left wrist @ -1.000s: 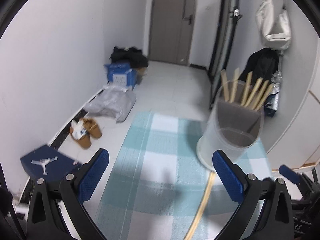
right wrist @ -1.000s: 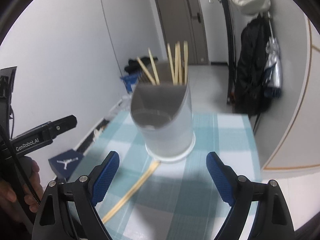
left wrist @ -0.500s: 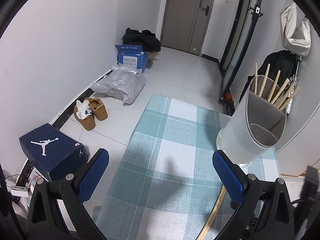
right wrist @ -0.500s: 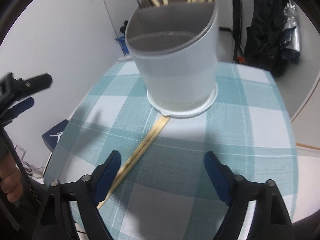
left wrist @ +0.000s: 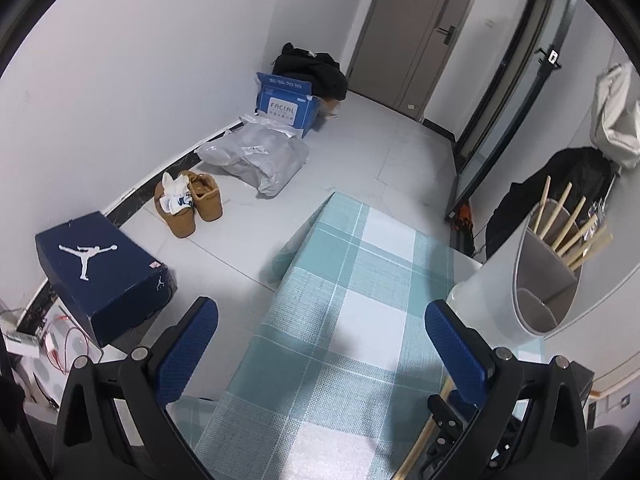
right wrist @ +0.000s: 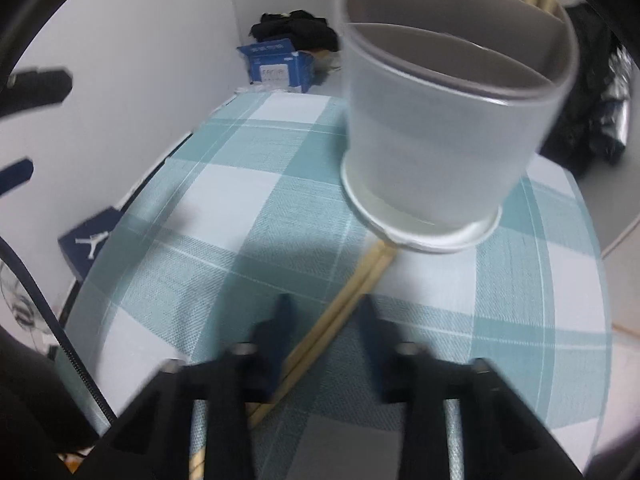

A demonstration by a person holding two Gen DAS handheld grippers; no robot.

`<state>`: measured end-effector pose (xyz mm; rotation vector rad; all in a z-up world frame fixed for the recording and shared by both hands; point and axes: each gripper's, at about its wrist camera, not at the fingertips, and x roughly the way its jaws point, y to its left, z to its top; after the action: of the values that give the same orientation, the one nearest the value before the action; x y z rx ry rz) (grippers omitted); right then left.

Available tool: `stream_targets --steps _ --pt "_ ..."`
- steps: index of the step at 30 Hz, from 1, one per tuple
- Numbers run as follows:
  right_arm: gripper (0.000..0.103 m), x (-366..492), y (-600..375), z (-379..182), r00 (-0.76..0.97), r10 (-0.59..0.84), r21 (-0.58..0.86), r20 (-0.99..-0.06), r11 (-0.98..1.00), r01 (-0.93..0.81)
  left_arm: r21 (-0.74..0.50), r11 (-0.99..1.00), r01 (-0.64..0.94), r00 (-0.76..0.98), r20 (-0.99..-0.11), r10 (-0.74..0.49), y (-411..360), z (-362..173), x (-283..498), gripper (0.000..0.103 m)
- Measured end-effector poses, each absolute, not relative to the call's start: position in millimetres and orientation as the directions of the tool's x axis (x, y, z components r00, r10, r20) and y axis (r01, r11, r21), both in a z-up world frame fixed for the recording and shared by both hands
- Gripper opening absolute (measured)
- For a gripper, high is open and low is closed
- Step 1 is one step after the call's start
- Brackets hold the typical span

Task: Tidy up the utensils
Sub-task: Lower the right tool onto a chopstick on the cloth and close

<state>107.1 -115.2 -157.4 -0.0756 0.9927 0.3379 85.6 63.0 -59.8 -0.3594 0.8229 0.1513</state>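
Lowered over the checked tablecloth (right wrist: 248, 200), right gripper (right wrist: 325, 312) is closing around two chopsticks (right wrist: 344, 308).

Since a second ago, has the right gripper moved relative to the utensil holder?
Yes. The right gripper has come down and nearer the utensil holder; its jaws are closing around the chopsticks on the table.

Left gripper (left wrist: 320, 340): black frame, blue pads, jaws standing wide apart with nothing between them; it points downward over the bench (left wrist: 360, 280)
Right gripper (right wrist: 325, 316): tilted steeply down, low over the bench; jaws closing, blurred; a pair of chopsticks (right wrist: 340, 312) lies between the fingers, and whether the pads press on them cannot be told
Right gripper from the left wrist view: only part of its black body (left wrist: 452, 424) shows at the lower right
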Motion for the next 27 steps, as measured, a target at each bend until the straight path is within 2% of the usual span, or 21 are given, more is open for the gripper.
stream_targets --steps 2,5,10,11,15,23,27 --pt "0.014 104.2 -115.0 -156.3 0.486 0.261 0.098 -0.834 0.937 -0.334 -0.258 0.926 -0.275 0.670 -0.742 -0.008 65.1 -60.5 85.2 0.102" --pt "0.011 97.1 -114.4 -155.1 0.453 0.303 0.125 -0.838 0.916 -0.382 -0.270 0.922 -0.279 0.672 -0.740 -0.014 67.6 -60.4 85.0 0.102" --pt "0.011 76.2 -104.3 -151.3 0.373 0.368 0.144 -0.852 0.850 -0.507 -0.280 0.914 -0.292 0.675 -0.738 -0.011 72.2 -58.8 82.6 0.102" --pt "0.014 74.5 -103.3 -150.4 0.365 0.371 0.144 -0.854 0.842 -0.519 -0.279 0.913 -0.296 0.673 -0.739 -0.007 73.1 -58.9 82.5 0.102" --pt "0.014 73.8 -108.7 -145.2 0.340 0.411 0.187 -0.846 0.825 -0.533 -0.285 0.906 -0.313 0.673 -0.739 0.000 77.9 -58.3 82.3 0.102" --pt "0.016 86.1 -109.5 -146.1 0.336 0.375 0.152 -0.864 0.830 -0.536 -0.306 0.893 -0.329 0.666 -0.746 -0.011 83.0 -60.5 83.3 0.102" --pt "0.013 93.1 -105.4 -148.4 0.327 0.325 0.109 -0.887 0.837 -0.536 -0.308 0.892 -0.330 0.666 -0.746 -0.011 83.7 -60.3 82.5 0.102"
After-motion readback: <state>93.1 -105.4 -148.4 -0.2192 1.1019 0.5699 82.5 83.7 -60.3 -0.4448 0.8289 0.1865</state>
